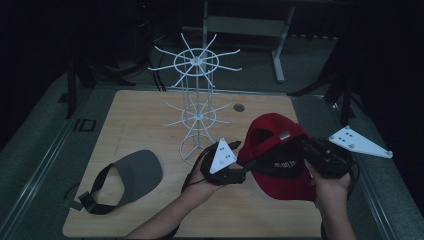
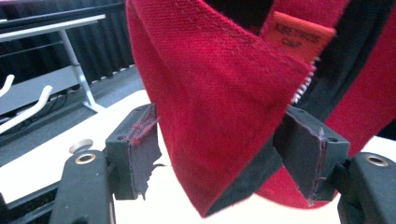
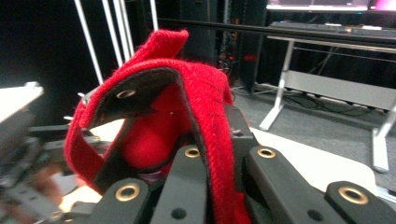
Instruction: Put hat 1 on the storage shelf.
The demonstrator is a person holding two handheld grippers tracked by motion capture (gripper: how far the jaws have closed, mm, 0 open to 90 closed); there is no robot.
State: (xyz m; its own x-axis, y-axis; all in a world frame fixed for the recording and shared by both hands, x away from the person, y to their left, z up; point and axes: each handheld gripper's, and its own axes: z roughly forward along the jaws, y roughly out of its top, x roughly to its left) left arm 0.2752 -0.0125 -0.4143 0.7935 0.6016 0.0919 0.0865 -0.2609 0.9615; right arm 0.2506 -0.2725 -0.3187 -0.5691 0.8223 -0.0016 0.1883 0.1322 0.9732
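High view: my right gripper (image 1: pixel 306 146) clamps the red cap (image 1: pixel 280 150); my left gripper (image 1: pixel 240 167) gapes around its edge, pads apart.

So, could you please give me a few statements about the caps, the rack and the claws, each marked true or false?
1. The right claw is shut on the red cap. True.
2. The left claw is clamped on the cap. False: its jaws stand open with the red fabric between them.
3. The grey visor hangs on the white wire rack. False: it lies on the table.
4. The rack's hooks are bare. True.
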